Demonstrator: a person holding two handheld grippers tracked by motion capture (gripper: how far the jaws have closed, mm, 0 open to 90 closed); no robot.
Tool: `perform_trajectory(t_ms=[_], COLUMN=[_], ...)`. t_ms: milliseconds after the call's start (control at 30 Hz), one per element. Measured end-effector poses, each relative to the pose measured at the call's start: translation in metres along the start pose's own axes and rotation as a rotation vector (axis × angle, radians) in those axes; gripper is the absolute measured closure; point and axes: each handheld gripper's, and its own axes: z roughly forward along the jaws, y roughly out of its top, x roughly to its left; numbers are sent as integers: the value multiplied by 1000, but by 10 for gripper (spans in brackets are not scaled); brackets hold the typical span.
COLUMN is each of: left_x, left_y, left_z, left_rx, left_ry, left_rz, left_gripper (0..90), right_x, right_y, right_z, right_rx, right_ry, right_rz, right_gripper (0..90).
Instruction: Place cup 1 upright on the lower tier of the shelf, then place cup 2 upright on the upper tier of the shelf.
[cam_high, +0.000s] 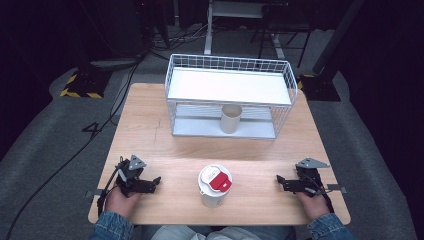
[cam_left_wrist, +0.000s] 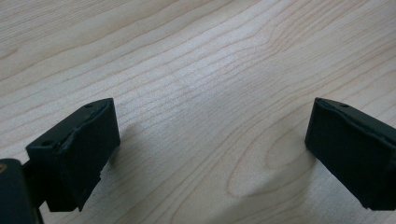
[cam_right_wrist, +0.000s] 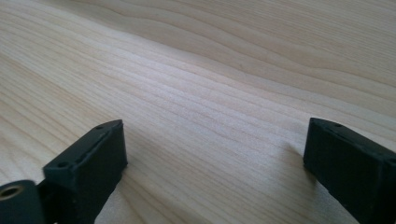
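High view overlooks table (cam_high: 150, 125); gripper views close, presumably sharing tabletop.

The left gripper (cam_high: 156, 181) lies low over the surface (cam_high: 260, 165) near its front left corner, held in the left hand (cam_high: 121, 199), jaws pointing inward and spread wide with nothing between them. The right gripper (cam_high: 280, 181) mirrors it at the front right, in the right hand (cam_high: 313, 201), jaws also wide apart and empty. Both denim sleeves (cam_high: 111, 227) enter from below.

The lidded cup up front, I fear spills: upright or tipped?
Upright: the cup stands on its base on the table, its white-and-red lid facing up.
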Motion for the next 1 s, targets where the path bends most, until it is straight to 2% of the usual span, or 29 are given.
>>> perform_trajectory(t_ms=[100, 233, 367, 567, 667, 733, 833, 867, 900, 1000], left_x=[-2, -2, 0, 1, 1, 1, -3, -3, -6, -15], left_y=[-1, -1, -1, -1, -1, -1, 1, 1, 3, 6], left_z=[0, -1, -2, -3, -6, -9, -19, -19, -24, -32], left_rx=[-3, -1, 9, 17, 13, 0, -88, -88, -135, -187], left_ry=[6, 9, -11, -24, -30, -52, -62, -62, -85, -96], left_rz=[-8, -3, 23, 31, 9, -3, -12, -12, -15, 8], left_gripper=[36, 36, 36, 38, 69, 72, 55, 50, 49, 34], right_x=[0, 0, 0, 0, 0, 0, 0, 0, 0, 0], right_y=[1, 1, 2, 2, 2, 2, 2, 2, 2, 2], right_z=[2, 3, 3, 3, 3, 3, 4, 4, 4, 4], right_rx=[14, 18, 17, 16, 16, 18, 18, 18, 18, 17], right_ry=[-1, -13, -19, -19, -18, -15, -11, -11, -11, -12], right_rz=[2, 9, 13, 12, 11, 11, 12, 12, 12, 11], right_gripper=[6, 2, 2, 3, 2, 2, 1, 1, 2, 3])
